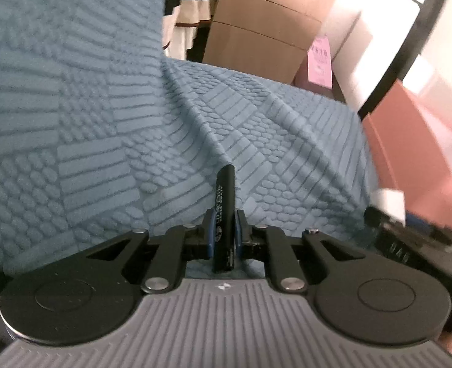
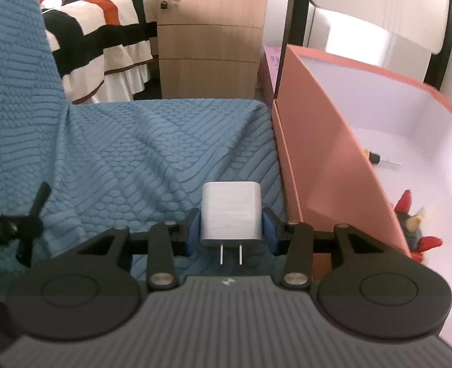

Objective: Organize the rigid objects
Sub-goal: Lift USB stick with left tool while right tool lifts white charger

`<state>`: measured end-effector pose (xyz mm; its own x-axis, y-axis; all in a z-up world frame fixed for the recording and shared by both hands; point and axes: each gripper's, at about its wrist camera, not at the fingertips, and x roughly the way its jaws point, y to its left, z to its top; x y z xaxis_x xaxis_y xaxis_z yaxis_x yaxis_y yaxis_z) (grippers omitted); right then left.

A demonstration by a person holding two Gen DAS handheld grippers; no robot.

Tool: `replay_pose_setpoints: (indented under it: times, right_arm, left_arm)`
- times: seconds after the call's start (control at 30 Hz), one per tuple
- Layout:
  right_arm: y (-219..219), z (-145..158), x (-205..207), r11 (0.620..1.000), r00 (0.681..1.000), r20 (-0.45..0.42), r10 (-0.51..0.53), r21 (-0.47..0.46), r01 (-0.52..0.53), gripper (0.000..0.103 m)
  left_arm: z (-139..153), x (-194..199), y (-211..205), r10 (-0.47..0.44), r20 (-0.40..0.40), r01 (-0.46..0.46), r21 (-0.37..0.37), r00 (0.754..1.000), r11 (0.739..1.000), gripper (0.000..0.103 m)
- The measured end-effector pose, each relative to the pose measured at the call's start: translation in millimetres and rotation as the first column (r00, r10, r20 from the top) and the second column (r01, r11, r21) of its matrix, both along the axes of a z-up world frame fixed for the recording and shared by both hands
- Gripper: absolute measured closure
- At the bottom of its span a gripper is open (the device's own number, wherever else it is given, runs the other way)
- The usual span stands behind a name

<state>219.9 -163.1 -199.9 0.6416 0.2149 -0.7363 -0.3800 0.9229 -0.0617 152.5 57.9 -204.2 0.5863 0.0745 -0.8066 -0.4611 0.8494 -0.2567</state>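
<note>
My left gripper (image 1: 224, 217) is shut on a slim black stick-shaped object with white print (image 1: 226, 187), which stands up between the blue pads over a blue textured cover (image 1: 103, 122). My right gripper (image 2: 231, 214) is shut on a white wall charger (image 2: 231, 205), its two metal prongs pointing back toward the camera. At the right edge of the left wrist view, the white charger (image 1: 390, 202) shows again. The black stick (image 2: 41, 196) shows at the left edge of the right wrist view.
An open pink box (image 2: 333, 153) with a white inside stands right of the blue cover (image 2: 133, 153); it holds a spiky plush toy (image 2: 416, 230) and a small dark item (image 2: 374, 156). Behind are a wooden drawer cabinet (image 2: 210, 46) and striped bedding (image 2: 97, 30).
</note>
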Motion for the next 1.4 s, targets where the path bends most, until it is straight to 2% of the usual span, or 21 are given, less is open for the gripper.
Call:
replay_pose_setpoints:
  times: [0.1,0.23,0.37,0.63,0.9,1.2,1.4]
  right_arm:
    - [3.7,0.5,-8.0,0.998,0.999,0.037,0.029,-0.057,-0.027,0.057]
    - [5.4,-1.0,-16.8,0.995,0.997,0.035,0.062,-0.082,-0.059,0.057]
    - [9.1,-5.0,-27.8,0.991,0.995,0.022,0.099,-0.095,-0.097,0.057]
    - [9.4,-10.9,-30.0,0.995,0.994,-0.055,0.098,-0.013,-0.099,0.057]
    - [9.2,4.6,-24.1,0.994,0.993,-0.084,0.088,0.066,-0.083,0.057]
    - [-4.5,27.7,-26.0,0.989,0.988,-0.090,0.127,0.086,-0.119,0.057]
    - [-19.3,48.1,-25.0,0.986,0.987,-0.085,0.135,0.110,-0.125,0.057]
  left_arm:
    - [-8.0,-5.3,5.1,0.036,-0.011,-0.037,-0.092,0.999,0.995,0.092]
    - [-16.4,-1.0,9.1,0.050,-0.022,-0.053,-0.139,0.998,0.989,0.092]
    - [-18.6,3.9,6.1,0.044,-0.019,-0.046,-0.141,0.999,0.989,0.092]
    - [-12.5,-4.7,6.0,0.060,0.025,-0.055,-0.170,0.998,0.984,0.092]
    - [4.9,-5.4,-2.7,0.035,0.078,-0.023,-0.143,0.996,0.989,0.092]
    - [17.0,-15.6,-6.6,0.068,0.095,-0.052,-0.162,0.993,0.985,0.093]
    - [42.1,-10.3,-14.7,0.054,0.132,-0.034,-0.150,0.990,0.988,0.093]
